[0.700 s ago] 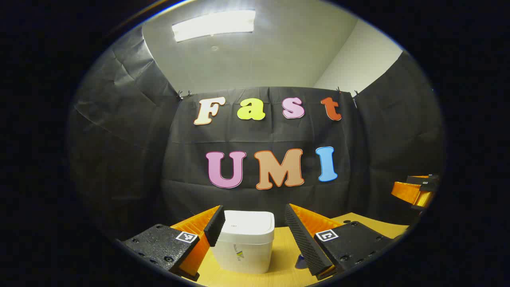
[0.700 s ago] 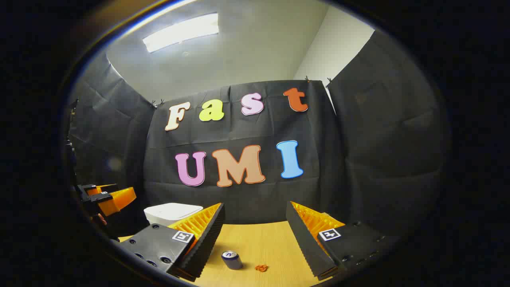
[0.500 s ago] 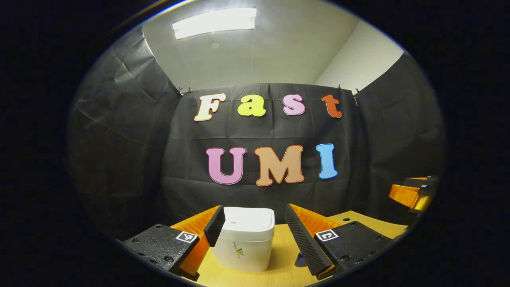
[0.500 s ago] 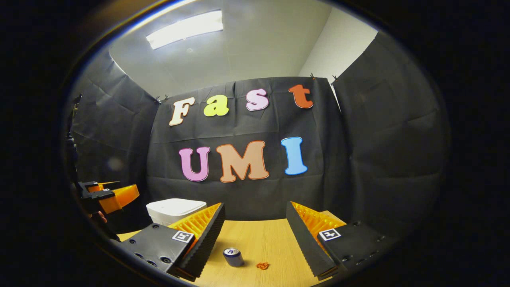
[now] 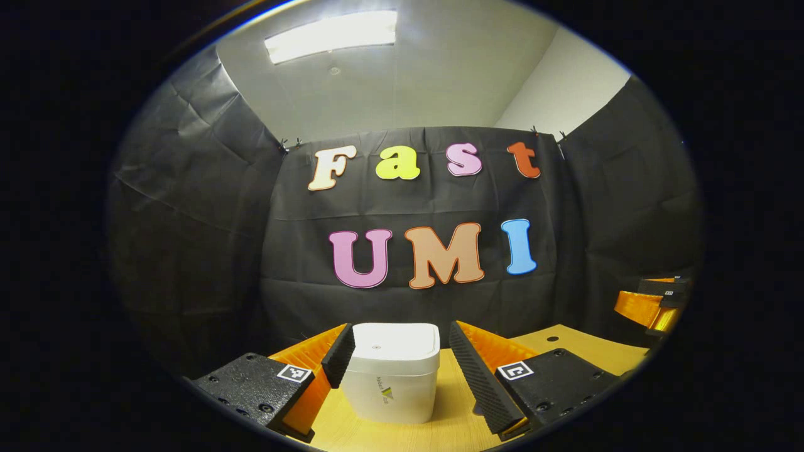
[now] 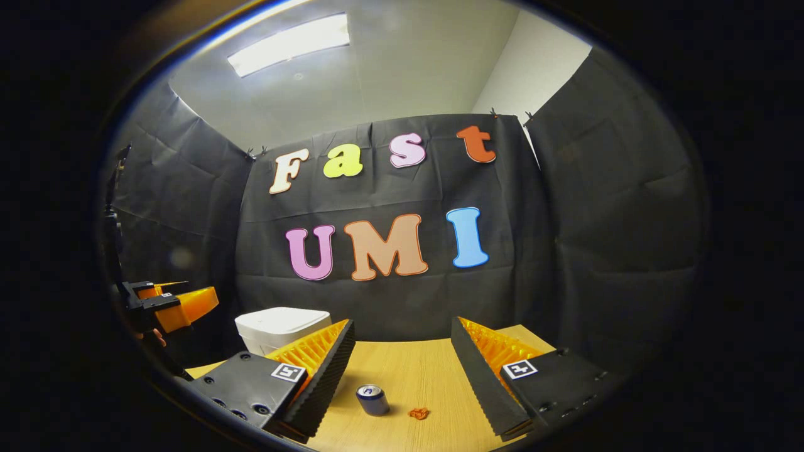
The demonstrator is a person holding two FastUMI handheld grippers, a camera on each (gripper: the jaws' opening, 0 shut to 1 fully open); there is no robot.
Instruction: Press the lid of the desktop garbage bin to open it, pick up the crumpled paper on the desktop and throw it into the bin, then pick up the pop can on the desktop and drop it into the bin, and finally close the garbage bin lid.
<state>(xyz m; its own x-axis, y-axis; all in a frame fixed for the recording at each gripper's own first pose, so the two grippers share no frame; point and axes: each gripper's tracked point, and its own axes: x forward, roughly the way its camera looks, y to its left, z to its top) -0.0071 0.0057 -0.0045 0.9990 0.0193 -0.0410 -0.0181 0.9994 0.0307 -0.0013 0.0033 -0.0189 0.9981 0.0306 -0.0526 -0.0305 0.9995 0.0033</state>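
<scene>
A white garbage bin [image 5: 392,372] with its lid down stands on the wooden desktop [image 5: 452,414], straight ahead between the fingers of my left gripper [image 5: 397,358], which is open and holds nothing. In the right gripper view the bin [image 6: 279,326] shows at the left. A pop can [image 6: 372,400] stands upright on the desk, and a small orange crumpled paper [image 6: 418,413] lies just right of it. My right gripper [image 6: 402,370] hangs open above and short of both. The left gripper [image 6: 173,306] shows at the far left there; the right gripper [image 5: 653,301] at the far right in the left gripper view.
Black cloth walls close the booth behind and on both sides of the desktop [image 6: 414,370]. A hand [image 6: 151,336] holds the left gripper at the left edge. A small dark hole [image 5: 553,339] marks the desk's right part.
Both views have tipped down slightly and drawn forward: the bin, the can and the paper sit a little higher and nearer. Both grippers stay open.
</scene>
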